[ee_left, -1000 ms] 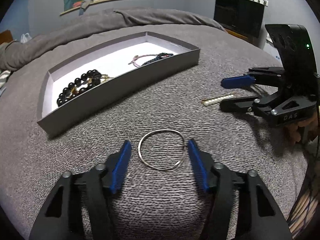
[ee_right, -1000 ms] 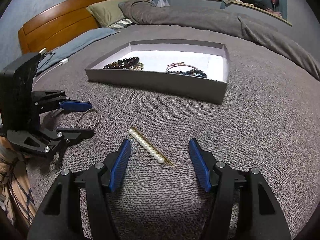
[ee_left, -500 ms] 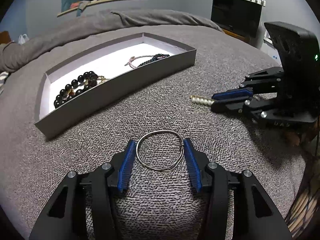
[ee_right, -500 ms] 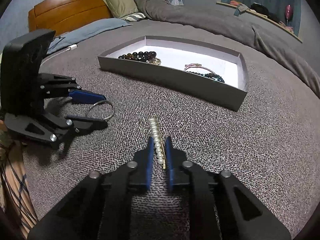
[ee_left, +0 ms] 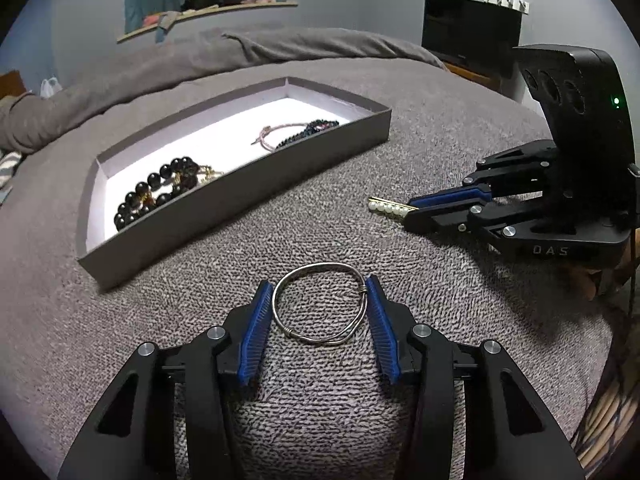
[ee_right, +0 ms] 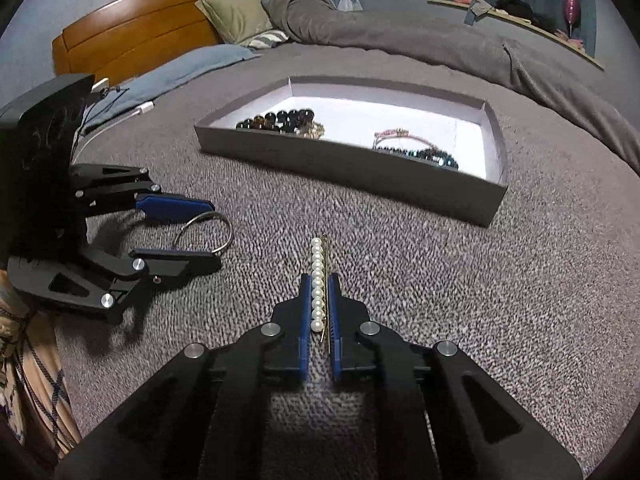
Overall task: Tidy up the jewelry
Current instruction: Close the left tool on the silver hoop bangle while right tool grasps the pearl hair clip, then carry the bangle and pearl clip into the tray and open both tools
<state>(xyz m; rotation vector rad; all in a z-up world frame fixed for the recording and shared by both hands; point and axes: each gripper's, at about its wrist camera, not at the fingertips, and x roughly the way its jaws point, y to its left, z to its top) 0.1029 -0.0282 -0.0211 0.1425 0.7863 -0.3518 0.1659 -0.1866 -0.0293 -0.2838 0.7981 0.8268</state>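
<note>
on the grey knitted bed cover (ee_left: 420, 120) the left tool (ee_left: 320, 312) sits low with its blue pads on either side of a silver wire bangle (ee_left: 320, 308), both pads touching the ring's outer edge, so the jaws are about half closed and pinching the bangle across its width while it lies flat on the cover. to its right, the right tool (ee_right: 319, 308) has its jaws drawn almost together around a pearl hair clip (ee_right: 319, 280), the row of white pearls and the thin gold bar running straight out between the two blue pads; the front half of the clip sticks out past the tips. whether the clip is off the cover i cannot tell. beyond both tools lies a shallow grey tray (ee_left: 240, 196) with a white floor, resting on the bed. inside it, a black bead bracelet (ee_left: 156, 192) sits toward one end, and a pink cord bracelet (ee_left: 280, 132) with a dark beaded strand (ee_right: 416, 154) just beside it lies toward the other end.
</note>
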